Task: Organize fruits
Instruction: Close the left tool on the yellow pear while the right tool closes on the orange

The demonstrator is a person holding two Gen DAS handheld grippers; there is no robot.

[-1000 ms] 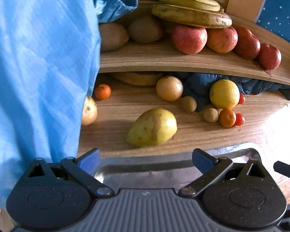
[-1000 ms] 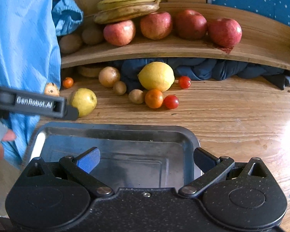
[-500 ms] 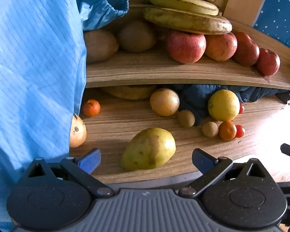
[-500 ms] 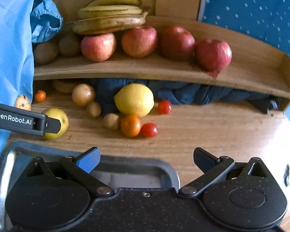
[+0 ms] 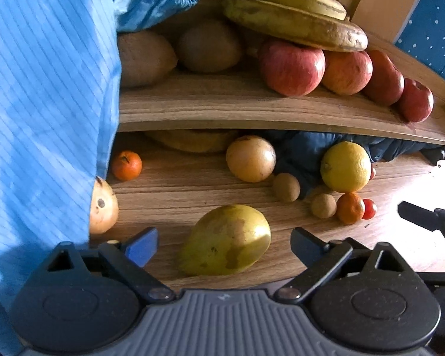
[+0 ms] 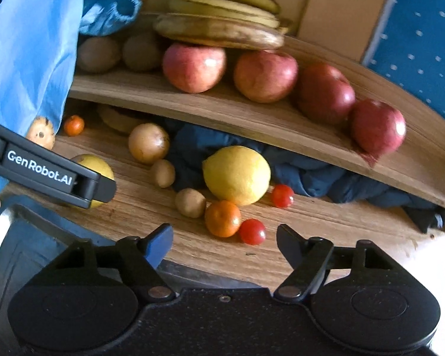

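My left gripper [image 5: 224, 244] is open, and a yellow-green mango [image 5: 227, 241] lies on the wooden table between its fingers, untouched as far as I can see. My right gripper [image 6: 225, 241] is open above the table, just short of a small orange [image 6: 222, 219] and a cherry tomato [image 6: 252, 231]. Behind them lie a lemon [image 6: 236, 174], small brown fruits [image 6: 190, 202] and a round tan fruit [image 6: 148, 143]. On the shelf [image 6: 252, 121] sit red apples [image 6: 265, 75], kiwis [image 6: 141, 50] and bananas [image 6: 219, 26]. The left gripper's body [image 6: 50, 172] shows in the right wrist view.
A metal tray [image 6: 3, 237] sits at the near edge of the table, under the right gripper. A blue sleeve [image 5: 44, 103] covers the left side. Dark blue cloth [image 6: 311, 175] is bunched under the shelf. A small orange [image 5: 126, 165] and a pale fruit [image 5: 102, 206] lie at the left.
Both grippers have moved forward over the tray toward the fruit. The mango now sits between the left fingers, and the small orange and tomato are close in front of the right fingers.
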